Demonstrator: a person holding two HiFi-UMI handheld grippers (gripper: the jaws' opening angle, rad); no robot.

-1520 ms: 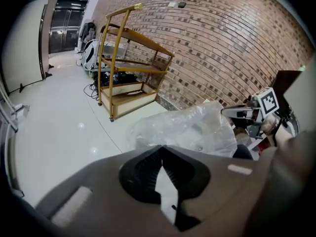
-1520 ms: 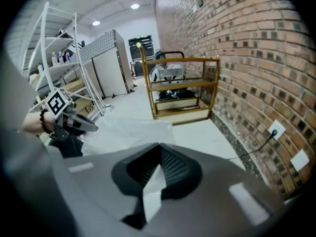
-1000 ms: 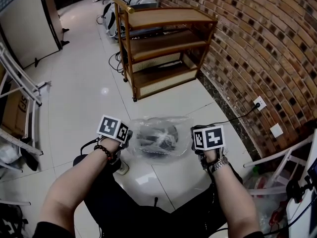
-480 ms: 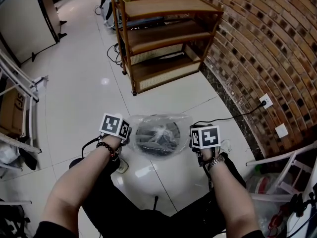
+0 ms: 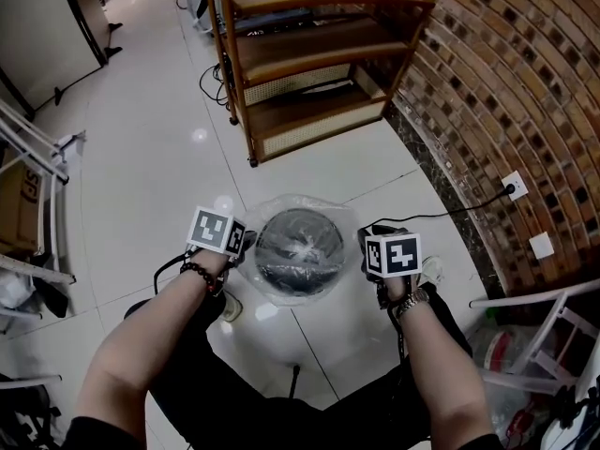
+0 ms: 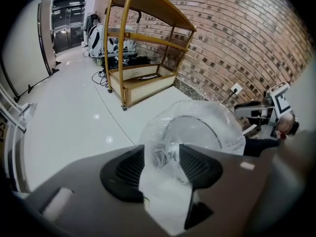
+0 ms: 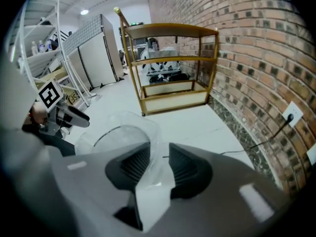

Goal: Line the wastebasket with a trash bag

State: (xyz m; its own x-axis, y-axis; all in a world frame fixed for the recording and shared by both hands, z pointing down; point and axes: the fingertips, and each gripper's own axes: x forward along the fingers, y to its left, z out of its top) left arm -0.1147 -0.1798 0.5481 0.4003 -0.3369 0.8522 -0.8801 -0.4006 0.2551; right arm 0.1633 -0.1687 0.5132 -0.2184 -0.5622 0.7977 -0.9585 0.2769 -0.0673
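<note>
A round dark wastebasket stands on the white floor between my two grippers. A clear trash bag lies over it, its film draped round the rim and sagging into the middle. My left gripper is at the basket's left rim and my right gripper at its right rim. In the left gripper view the left gripper's jaws are opening wide, with loose bag film hanging between them. In the right gripper view the right gripper's jaws are also opening, and a fold of the bag runs through the gap.
A wooden three-shelf cart stands beyond the basket, against the brick wall. A black cable runs from the wall socket along the floor. White rack frames stand at the left, more at the lower right. My legs are below the basket.
Both grippers sank toward the floor, drawing the bag down over the basket. The film, earlier stretched wide between them, now hugs the rim. Both pairs of jaws have parted.
</note>
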